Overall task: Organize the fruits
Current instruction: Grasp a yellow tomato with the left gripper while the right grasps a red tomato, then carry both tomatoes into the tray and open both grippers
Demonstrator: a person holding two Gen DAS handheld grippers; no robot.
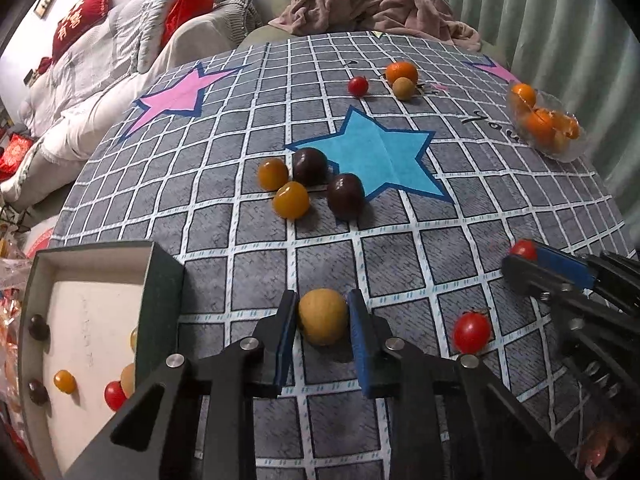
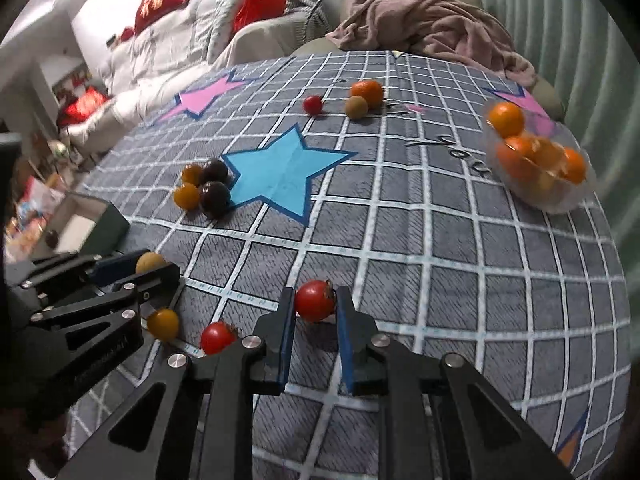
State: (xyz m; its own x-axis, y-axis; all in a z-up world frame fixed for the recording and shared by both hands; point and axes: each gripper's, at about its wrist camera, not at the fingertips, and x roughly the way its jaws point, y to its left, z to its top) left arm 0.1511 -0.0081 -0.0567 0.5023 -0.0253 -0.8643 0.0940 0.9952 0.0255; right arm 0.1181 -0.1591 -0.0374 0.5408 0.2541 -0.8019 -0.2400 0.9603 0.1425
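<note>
My left gripper (image 1: 323,299) is shut on a tan round fruit (image 1: 323,318) that rests on the checked tablecloth, both blue pads against its sides. In the right wrist view the same gripper (image 2: 156,270) shows at the left with the tan fruit (image 2: 149,262) in it. My right gripper (image 2: 316,295) is shut on a red cherry tomato (image 2: 315,302) sitting on the cloth. It shows at the right edge of the left wrist view too, where the red tomato (image 1: 524,249) peeks out between its pads.
A dark-walled box (image 1: 160,300) at the left holds several small fruits. A glass bowl (image 2: 568,204) of oranges stands far right. Two dark plums (image 1: 346,200) and yellow tomatoes (image 1: 291,199) lie mid-table. Another red tomato (image 1: 472,332) lies between the grippers.
</note>
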